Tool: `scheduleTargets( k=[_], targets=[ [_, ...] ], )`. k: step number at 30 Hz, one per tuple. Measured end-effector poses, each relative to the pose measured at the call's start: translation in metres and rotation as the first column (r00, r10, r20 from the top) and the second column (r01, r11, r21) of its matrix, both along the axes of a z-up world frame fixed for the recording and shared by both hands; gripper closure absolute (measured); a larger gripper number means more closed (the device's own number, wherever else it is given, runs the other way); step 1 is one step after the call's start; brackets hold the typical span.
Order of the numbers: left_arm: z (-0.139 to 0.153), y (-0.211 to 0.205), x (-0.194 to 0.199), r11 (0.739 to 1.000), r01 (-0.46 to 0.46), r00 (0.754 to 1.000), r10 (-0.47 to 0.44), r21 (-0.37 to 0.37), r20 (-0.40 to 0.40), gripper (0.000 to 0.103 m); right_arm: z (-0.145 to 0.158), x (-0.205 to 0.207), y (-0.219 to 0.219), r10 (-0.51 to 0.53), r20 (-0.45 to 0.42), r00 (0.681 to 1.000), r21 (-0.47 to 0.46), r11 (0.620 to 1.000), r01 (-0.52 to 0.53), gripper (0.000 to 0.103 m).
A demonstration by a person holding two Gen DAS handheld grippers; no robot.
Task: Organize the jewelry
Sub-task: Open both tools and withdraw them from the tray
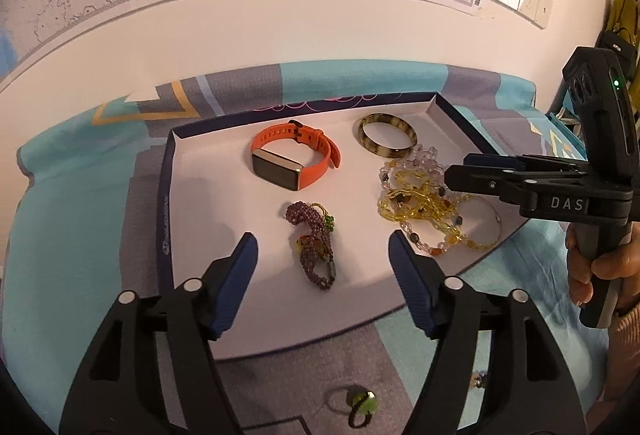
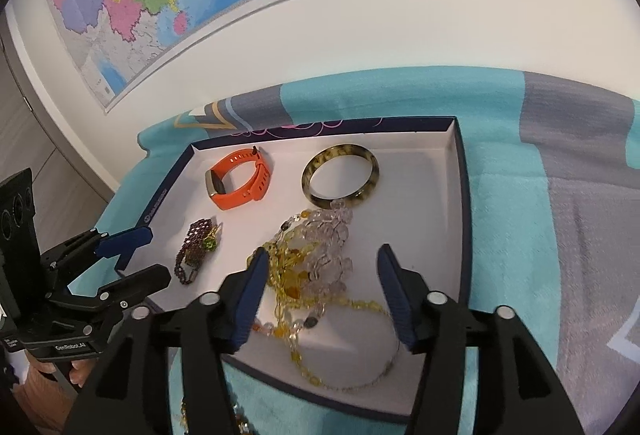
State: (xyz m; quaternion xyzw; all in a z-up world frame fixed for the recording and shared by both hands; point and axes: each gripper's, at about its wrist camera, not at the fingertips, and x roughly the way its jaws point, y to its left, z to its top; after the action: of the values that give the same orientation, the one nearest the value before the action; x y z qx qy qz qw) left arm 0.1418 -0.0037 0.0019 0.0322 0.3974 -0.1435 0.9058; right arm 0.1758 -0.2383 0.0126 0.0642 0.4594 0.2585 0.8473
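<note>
Both the left tool (image 1: pixel 322 249) and right tool (image 2: pixel 320 267) were spread, empty. Watch (image 1: pixel 292 163), bangle (image 1: pixel 386 141) and beads (image 1: pixel 312 247) lay in the tray (image 1: pixel 168 171); a ring (image 1: pixel 362 409) remained on the bed near its front edge.

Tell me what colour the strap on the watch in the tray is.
Orange. The watch strap shows best in the left wrist view, beside its dark screen.

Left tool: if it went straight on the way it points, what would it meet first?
Most likely the purple bead bracelet lying in the box, centred between the open left tool fingers; depth is hard to judge.
</note>
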Motion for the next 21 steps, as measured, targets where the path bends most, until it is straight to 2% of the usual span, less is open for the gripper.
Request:
scheduleTargets(
  k=[6,13,21],
  targets=[
    [0.005,0.001,-0.018,1.0,-0.009,1.0,0.009,0.002,0.03,0.025,0.008,-0.015,-0.001,0.017,0.024,1.0,0.007,1.0,-0.017,0.032],
    [0.009,0.016,-0.038,0.999,-0.035,0.998,0.036,-0.016,0.05,0.021,0.021,-0.045,-0.003,0.06,0.063,0.996,0.013,0.998,-0.061,0.018],
    [0.004,0.037,-0.064,0.997,-0.065,0.997,0.066,-0.038,0.037,0.02,0.02,-0.082,-0.008,0.095,0.07,0.993,0.011,0.995,-0.096,0.014]
  ],
)
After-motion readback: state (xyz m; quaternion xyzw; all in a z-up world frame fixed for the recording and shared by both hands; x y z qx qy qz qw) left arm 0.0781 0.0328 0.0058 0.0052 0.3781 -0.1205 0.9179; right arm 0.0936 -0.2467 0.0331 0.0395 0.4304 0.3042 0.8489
